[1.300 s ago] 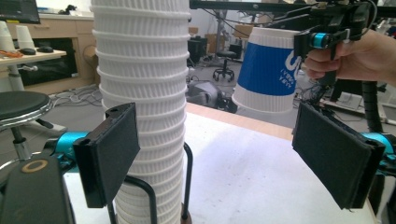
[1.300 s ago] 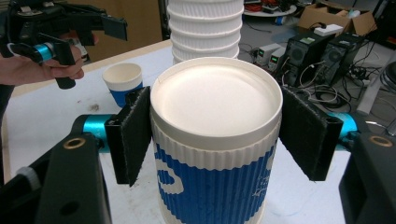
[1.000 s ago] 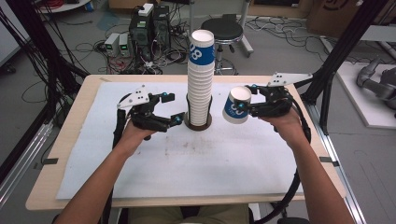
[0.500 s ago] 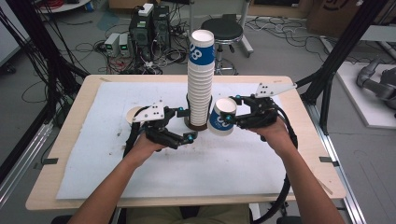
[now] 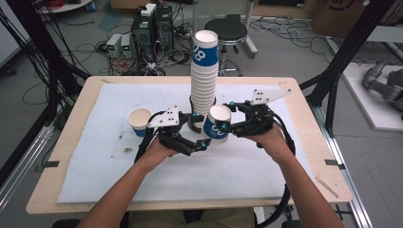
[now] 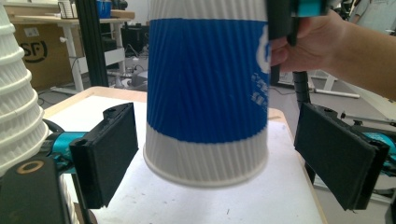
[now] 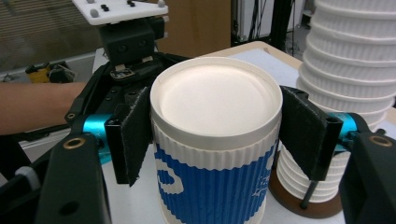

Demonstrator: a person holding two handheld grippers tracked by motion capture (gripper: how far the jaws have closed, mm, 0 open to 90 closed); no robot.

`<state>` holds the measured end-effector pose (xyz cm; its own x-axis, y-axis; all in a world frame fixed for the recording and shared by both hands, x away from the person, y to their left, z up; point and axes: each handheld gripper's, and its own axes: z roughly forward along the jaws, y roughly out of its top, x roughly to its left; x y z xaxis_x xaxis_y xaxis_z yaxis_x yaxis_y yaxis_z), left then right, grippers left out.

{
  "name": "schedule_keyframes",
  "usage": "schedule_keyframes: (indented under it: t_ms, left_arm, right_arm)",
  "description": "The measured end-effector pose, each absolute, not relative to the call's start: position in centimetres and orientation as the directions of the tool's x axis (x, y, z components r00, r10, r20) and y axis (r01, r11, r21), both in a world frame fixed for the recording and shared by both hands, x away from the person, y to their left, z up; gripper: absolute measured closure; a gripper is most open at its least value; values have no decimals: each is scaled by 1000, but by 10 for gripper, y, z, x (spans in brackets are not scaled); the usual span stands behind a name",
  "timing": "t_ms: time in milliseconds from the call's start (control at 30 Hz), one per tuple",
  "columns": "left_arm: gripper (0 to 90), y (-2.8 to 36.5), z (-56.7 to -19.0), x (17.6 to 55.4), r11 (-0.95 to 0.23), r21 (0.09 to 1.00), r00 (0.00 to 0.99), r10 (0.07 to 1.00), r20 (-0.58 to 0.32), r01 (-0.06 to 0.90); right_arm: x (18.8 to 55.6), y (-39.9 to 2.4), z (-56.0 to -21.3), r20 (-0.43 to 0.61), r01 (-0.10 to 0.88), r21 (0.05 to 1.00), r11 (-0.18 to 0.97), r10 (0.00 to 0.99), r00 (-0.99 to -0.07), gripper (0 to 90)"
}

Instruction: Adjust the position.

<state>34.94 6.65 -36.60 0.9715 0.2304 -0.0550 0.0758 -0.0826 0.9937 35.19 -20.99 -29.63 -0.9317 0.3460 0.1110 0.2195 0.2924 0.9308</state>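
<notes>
A white mat covers the desk [image 5: 95, 190], with a tall stack of paper cups [image 5: 204, 76] standing at its centre. The right hand-held gripper [image 5: 233, 129] clamps a blue-and-white cup [image 5: 217, 124] in front of the stack, above the mat. The left hand-held gripper [image 5: 202, 144] has just been opening; its jaws flank the cup's base without contact. A second cup [image 5: 139, 121] stands at left.
</notes>
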Motion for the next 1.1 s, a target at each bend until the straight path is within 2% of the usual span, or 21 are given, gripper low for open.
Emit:
schedule_keyframes:
  t_ms: [167, 700, 767, 800, 1100]
  left_arm:
    - [123, 63, -367, 348, -86, 993, 976, 205, -66, 85]
    - [123, 60, -372, 351, -94, 989, 968, 234, -87, 112]
    - [143, 61, -371, 351, -97, 990, 970, 230, -80, 105]
    - [181, 61, -371, 351, -99, 990, 972, 224, -73, 97]
    - [234, 64, -368, 351, -151, 985, 975, 217, -47, 81]
  right_arm:
    - [351, -200, -302, 125, 226, 927, 298, 321, -939, 304]
    - [352, -195, -306, 188, 259, 940, 222, 296, -937, 304]
    - [352, -195, -306, 185, 257, 941, 222, 299, -936, 304]
    - [352, -195, -306, 184, 255, 941, 220, 300, -936, 304]
    - [353, -196, -306, 187, 264, 934, 240, 299, -936, 302]
